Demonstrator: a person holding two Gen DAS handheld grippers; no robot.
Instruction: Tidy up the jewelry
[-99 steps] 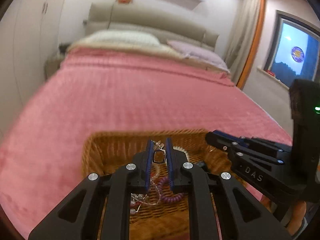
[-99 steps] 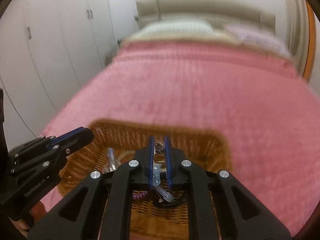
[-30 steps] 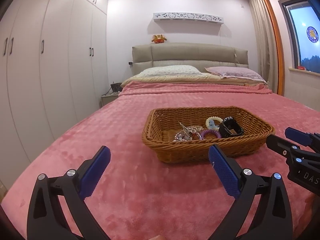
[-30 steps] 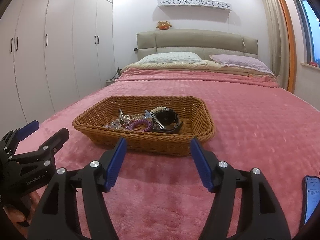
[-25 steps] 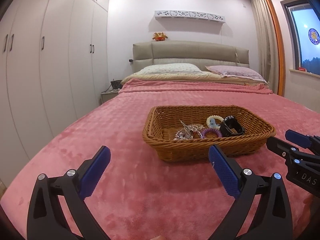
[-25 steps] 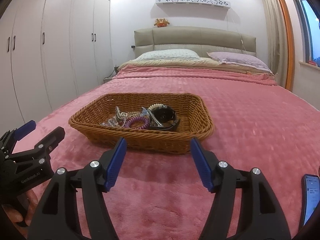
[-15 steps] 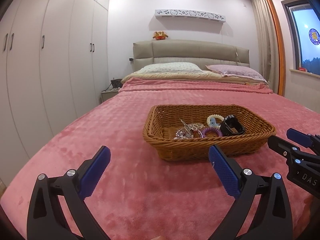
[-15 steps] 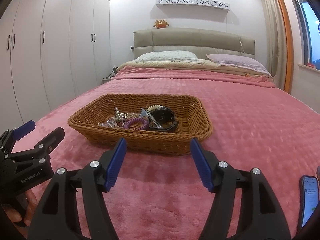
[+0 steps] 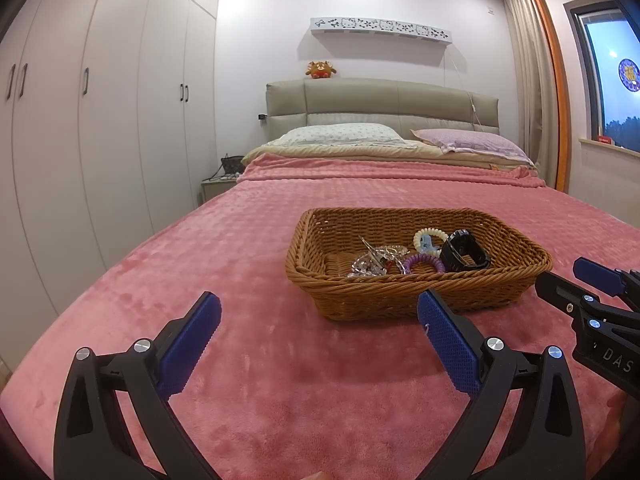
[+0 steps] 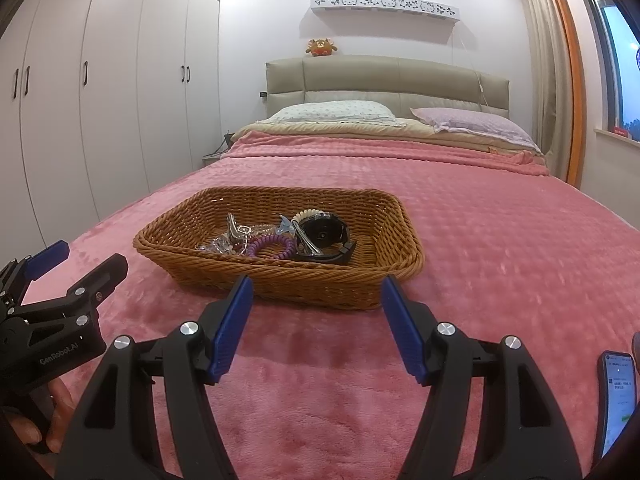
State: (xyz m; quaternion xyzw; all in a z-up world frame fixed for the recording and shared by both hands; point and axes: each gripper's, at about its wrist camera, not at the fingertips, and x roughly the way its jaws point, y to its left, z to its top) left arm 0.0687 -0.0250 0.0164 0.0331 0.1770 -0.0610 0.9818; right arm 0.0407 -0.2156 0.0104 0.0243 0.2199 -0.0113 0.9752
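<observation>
A brown wicker basket (image 9: 400, 300) (image 10: 304, 286) sits on the pink bed cover. It holds a black watch (image 9: 464, 249) (image 10: 326, 236), a purple coil hair tie (image 9: 424, 262) (image 10: 270, 245), a pale coil tie (image 9: 430, 236), and silver clips and chains (image 9: 374, 258) (image 10: 234, 236). My left gripper (image 9: 318, 314) is open and empty, low over the cover in front of the basket. My right gripper (image 10: 316, 294) is open and empty, just short of the basket's near rim. Each gripper shows at the edge of the other's view, the right one (image 9: 592, 292) and the left one (image 10: 72, 272).
The pink bed cover (image 9: 240, 264) stretches to pillows (image 9: 340, 134) and a beige headboard (image 9: 380, 100) at the far end. White wardrobes (image 9: 100, 120) line the left. A phone (image 10: 618, 392) lies at the right near edge. A window (image 9: 612, 92) is at right.
Both grippers earlier were shut on small items over the basket. They have since opened and pulled back to the near end of the bed. In the last second they barely move.
</observation>
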